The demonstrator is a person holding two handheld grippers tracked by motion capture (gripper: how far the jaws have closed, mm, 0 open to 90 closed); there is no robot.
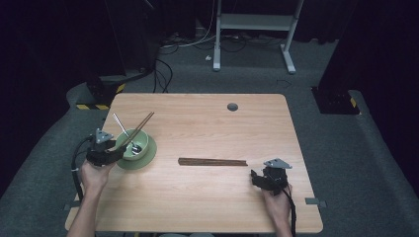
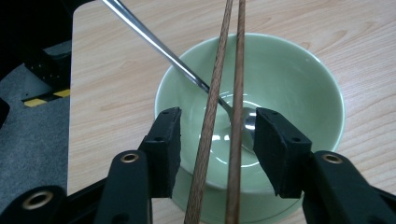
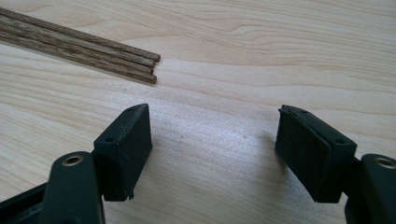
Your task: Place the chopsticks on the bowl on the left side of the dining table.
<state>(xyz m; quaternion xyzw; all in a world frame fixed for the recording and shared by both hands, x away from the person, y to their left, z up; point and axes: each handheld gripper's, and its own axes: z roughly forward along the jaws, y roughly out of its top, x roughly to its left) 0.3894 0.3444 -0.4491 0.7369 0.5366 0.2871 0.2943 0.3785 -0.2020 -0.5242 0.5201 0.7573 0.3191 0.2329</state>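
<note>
The left gripper [image 2: 212, 140], jaws apart, straddles two thin brown wooden chopsticks [image 2: 224, 107] leaning in the glossy pale-green ceramic bowl [image 2: 299, 79] beside a steel spoon [image 2: 159, 46]. They look light, stiff and apt to roll; grip mid-shaft. Right of the bowl lie more chopsticks [image 3: 79, 46]; the right gripper [image 3: 215, 154] gapes empty.

Shiny smooth green bowl [image 2: 299, 74]. Shiny metal spoon [image 2: 154, 44]. Brown wooden chopsticks [image 2: 219, 93], a bit rough. Pale wooden desk [image 3: 261, 51], smooth, not shiny. Dull black gripper pads [image 3: 128, 144].
</note>
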